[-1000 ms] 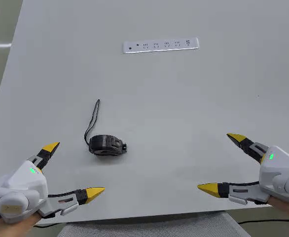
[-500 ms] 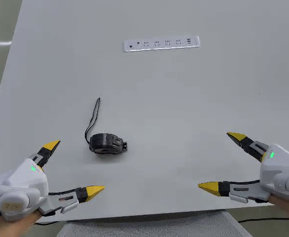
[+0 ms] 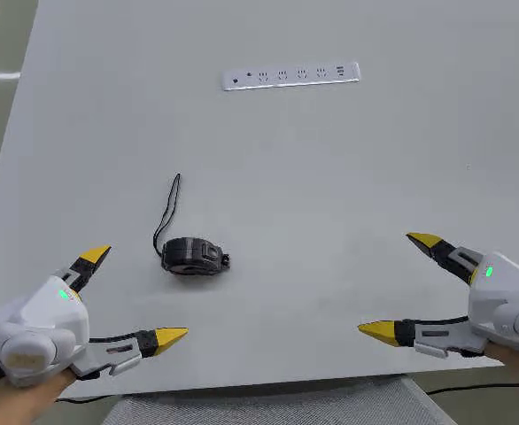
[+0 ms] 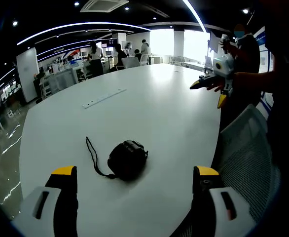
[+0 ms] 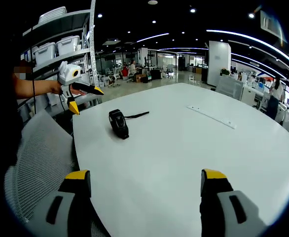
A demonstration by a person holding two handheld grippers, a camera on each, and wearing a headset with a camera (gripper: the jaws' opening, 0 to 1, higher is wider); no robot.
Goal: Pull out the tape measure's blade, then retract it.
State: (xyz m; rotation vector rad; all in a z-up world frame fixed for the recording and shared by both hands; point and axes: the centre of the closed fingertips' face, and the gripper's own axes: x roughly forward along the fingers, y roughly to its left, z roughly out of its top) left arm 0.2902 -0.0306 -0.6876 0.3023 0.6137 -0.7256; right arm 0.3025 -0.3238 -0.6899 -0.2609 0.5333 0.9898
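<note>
Tape measure (image 3: 193, 256) at rest on our white table (image 3: 348, 177)
Near left, our left gripper (image 3: 135, 295) gapes wide and empty, with the tape measure just beyond it; near right, our right gripper (image 3: 398, 285) spreads wide, empty too.

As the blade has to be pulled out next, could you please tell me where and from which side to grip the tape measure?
Grip the tape measure by its rounded body, probably with the left gripper from the near left. Its strap trails off the far side, and the nub on its right, likely the blade end, is left free for the right gripper.
</note>
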